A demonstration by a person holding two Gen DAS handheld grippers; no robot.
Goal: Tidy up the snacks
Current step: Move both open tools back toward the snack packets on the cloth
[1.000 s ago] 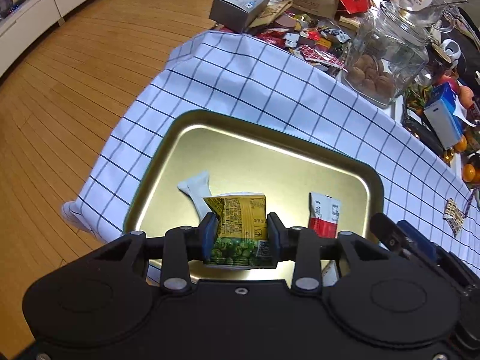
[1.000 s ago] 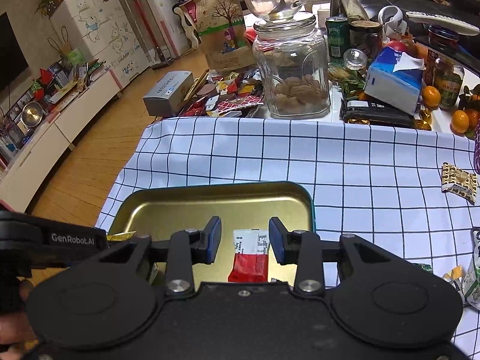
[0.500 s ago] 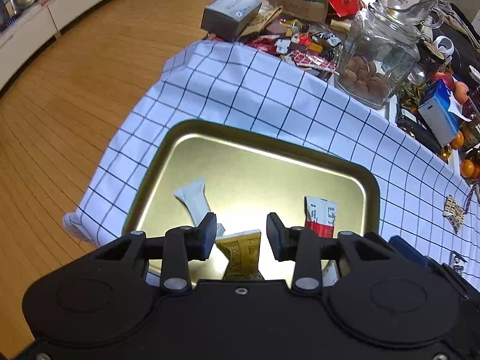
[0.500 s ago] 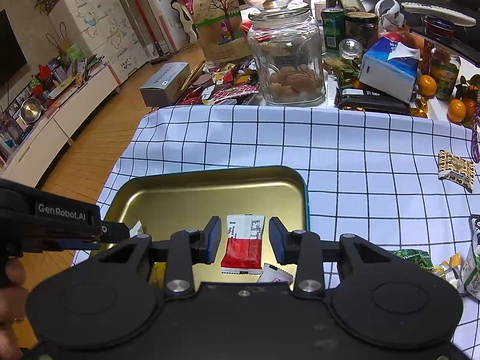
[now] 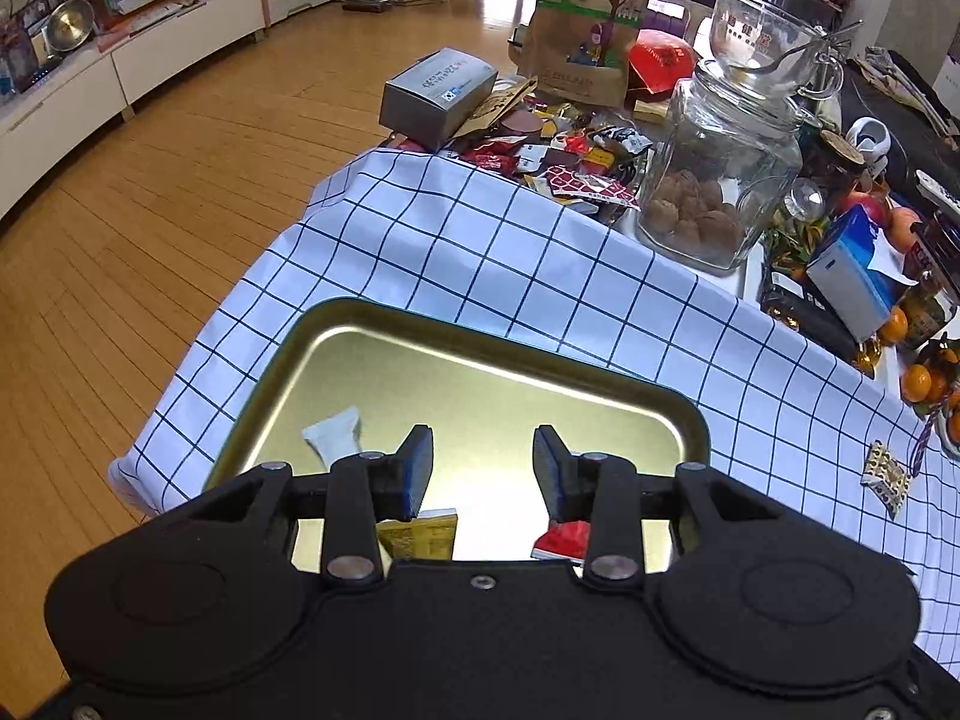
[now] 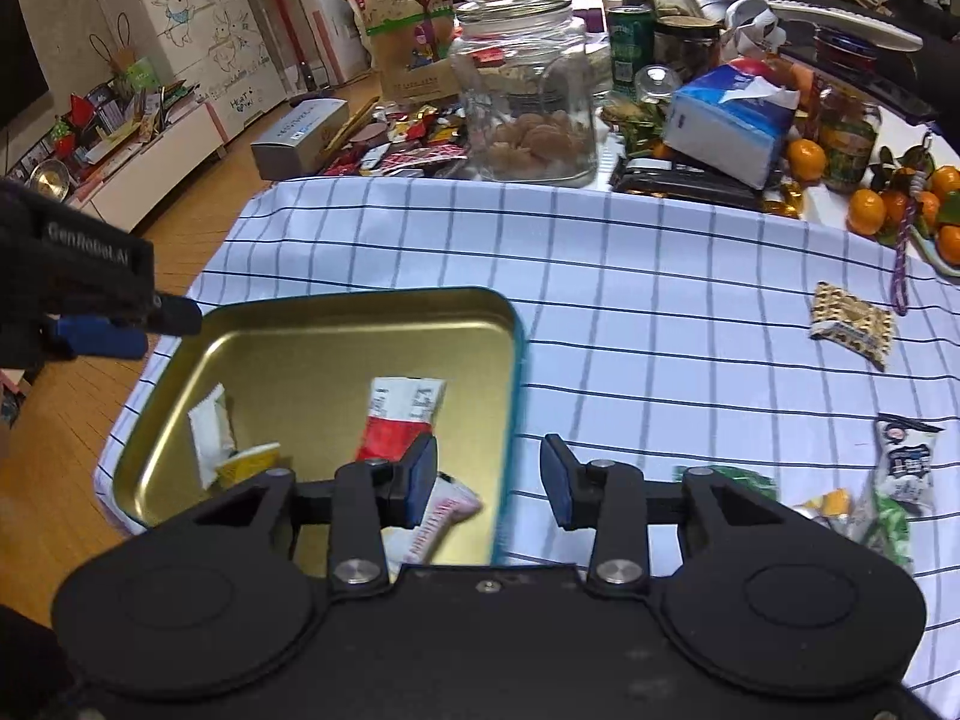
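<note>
Left wrist view, checked tablecloth (image 5: 480, 252), gold tray (image 5: 480, 384), wooden floor (image 5: 150, 210), both grippers spread apart, empty.

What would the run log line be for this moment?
left gripper: open, empty | right gripper: open, empty | gold tray: four packets inside | checked cloth: packets remain

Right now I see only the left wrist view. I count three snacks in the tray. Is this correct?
Observer: No, four. A pink-and-white packet lies in the near right corner of the tray, outside your view.
Operator: Do any snacks lie on the cloth to the right of the tray?
Observer: Yes, a green packet lies on the cloth just to the right of the right gripper.
Operator: Does the right gripper hold something?
Observer: No, it is open and empty, over the tray's right rim.
</note>
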